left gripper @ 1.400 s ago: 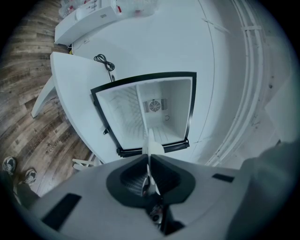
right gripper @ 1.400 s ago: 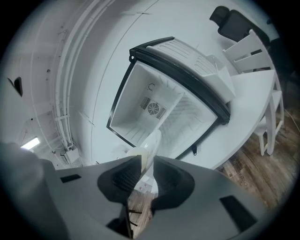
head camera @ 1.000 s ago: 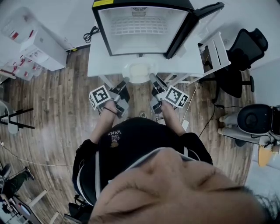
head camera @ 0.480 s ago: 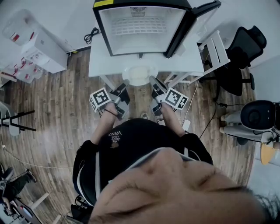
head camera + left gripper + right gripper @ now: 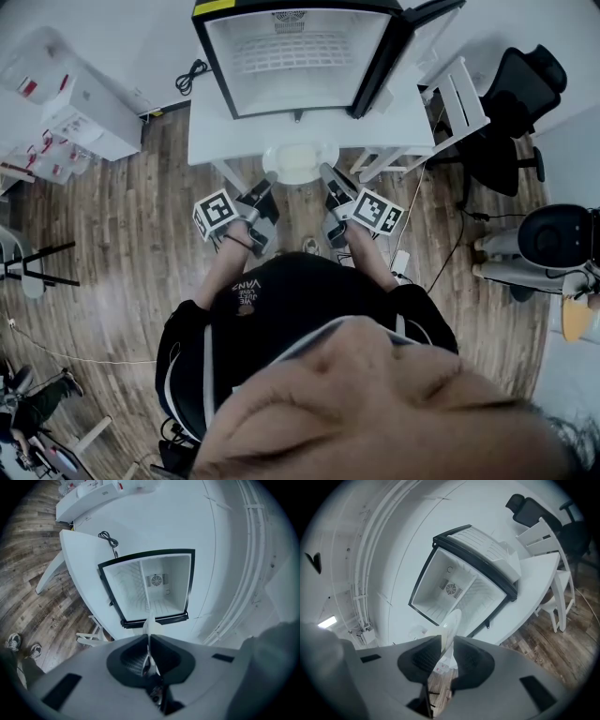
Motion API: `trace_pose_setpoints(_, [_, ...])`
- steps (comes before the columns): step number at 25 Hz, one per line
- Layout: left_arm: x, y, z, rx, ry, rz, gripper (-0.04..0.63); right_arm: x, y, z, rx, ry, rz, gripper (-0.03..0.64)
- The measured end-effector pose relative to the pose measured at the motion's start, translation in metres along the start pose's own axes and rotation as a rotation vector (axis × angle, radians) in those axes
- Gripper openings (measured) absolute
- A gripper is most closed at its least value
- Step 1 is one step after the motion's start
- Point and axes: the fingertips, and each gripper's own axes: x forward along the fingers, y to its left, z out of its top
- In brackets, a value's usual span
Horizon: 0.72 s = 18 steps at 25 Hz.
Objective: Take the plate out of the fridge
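Note:
A white plate (image 5: pixel 300 161) hangs just off the table's front edge, outside the open, empty mini fridge (image 5: pixel 295 56). My left gripper (image 5: pixel 269 180) is shut on the plate's left rim and my right gripper (image 5: pixel 326 172) is shut on its right rim. In the left gripper view the plate (image 5: pixel 149 624) runs edge-on between the jaws of the left gripper (image 5: pixel 149 638), with the fridge (image 5: pixel 150 585) beyond it. The right gripper view shows the plate (image 5: pixel 451 623) pinched in the right gripper (image 5: pixel 443 641), below the fridge (image 5: pixel 459 588).
The fridge stands on a white table (image 5: pixel 214 131), its door (image 5: pixel 412 42) swung open to the right. A black cable (image 5: pixel 195 71) lies at the table's left rear. A white chair (image 5: pixel 461 103) and a black office chair (image 5: pixel 525 103) stand right. White boxes (image 5: pixel 89 103) sit left.
The plate and both grippers have kept their place in front of the fridge. Only the head view has shifted slightly.

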Motion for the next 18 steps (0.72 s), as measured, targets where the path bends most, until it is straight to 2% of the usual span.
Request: trace_pose_setpoints(18, [-0.0015, 0.0014, -0.0042, -0.005, -0.001, 0.008, 0.029, -0.0052, -0.0007, -0.0025, -0.015, 0.001, -0.007, 0.086])
